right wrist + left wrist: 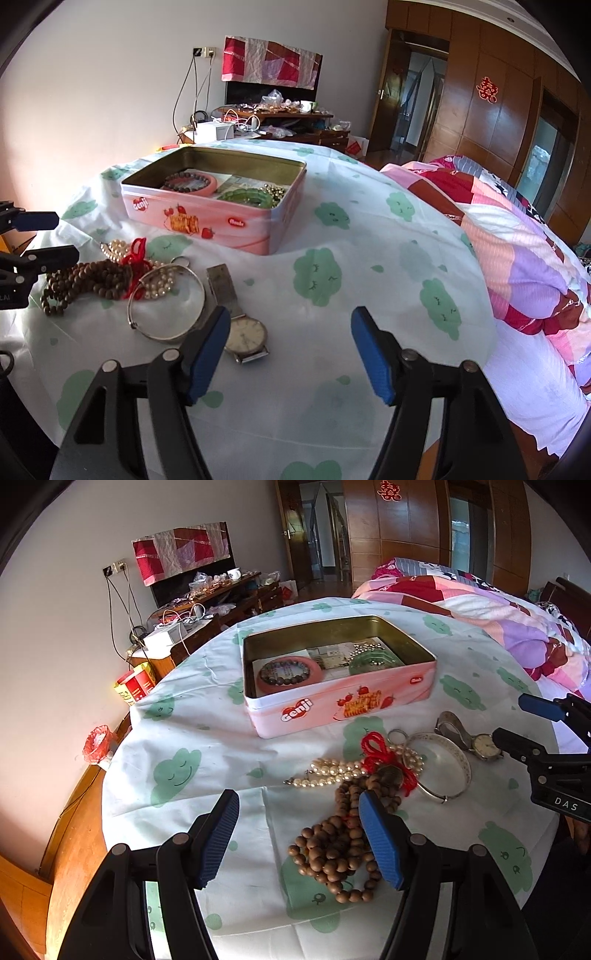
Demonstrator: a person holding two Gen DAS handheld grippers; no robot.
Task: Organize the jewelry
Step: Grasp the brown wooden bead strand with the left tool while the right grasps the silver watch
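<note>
An open pink tin [343,705] [221,225] stands on the cloth-covered table and holds a pink bangle with a dark bead bracelet [288,674] and a green bracelet [369,661]. In front of it lie pearls [332,770], a red cord [384,753], brown wooden beads [332,849] [85,277], a silver bangle [454,760] [162,338] and a watch [484,744] [245,334]. My left gripper [298,797] [65,236] is open over the brown beads, its right finger above them. My right gripper [290,314] [509,718] is open, its left finger beside the watch; only cloth shows between its fingers.
A bed with a patchwork quilt [517,240] [498,609] borders the table on the right. A cluttered wooden cabinet [207,602] stands behind by the wall. The table's left edge drops off near a red packet [135,686].
</note>
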